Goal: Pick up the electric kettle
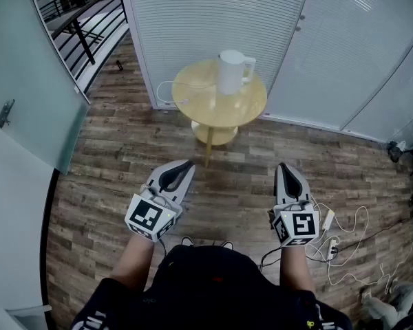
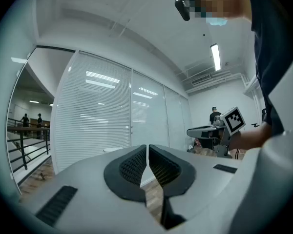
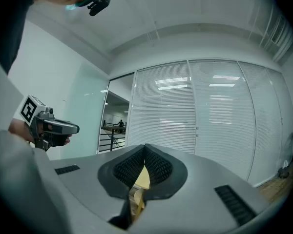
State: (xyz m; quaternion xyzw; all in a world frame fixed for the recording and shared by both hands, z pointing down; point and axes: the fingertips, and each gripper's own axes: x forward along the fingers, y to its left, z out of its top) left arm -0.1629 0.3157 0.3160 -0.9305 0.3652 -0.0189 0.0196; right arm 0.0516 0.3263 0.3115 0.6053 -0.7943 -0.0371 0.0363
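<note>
A white electric kettle [image 1: 233, 71] with a handle on its right stands on a small round wooden table [image 1: 199, 102] ahead of me in the head view. My left gripper [image 1: 186, 165] is held level, well short of the table, shut with nothing in it. To its right my right gripper [image 1: 283, 167] is also level and shut, empty. In the left gripper view the jaw tips [image 2: 147, 146] meet; the right gripper [image 2: 212, 129] shows at its right. In the right gripper view the tips [image 3: 145, 147] meet, with a sliver of the yellow table [image 3: 142, 177] showing through the gap behind them.
A white cord [image 1: 166, 88] hangs off the table's left side. White louvred glass panels [image 1: 213, 12] stand behind the table. A power strip and white cables [image 1: 341, 249] lie on the wood floor at right. A glass door [image 1: 27, 88] and a railing [image 1: 76, 19] are at left.
</note>
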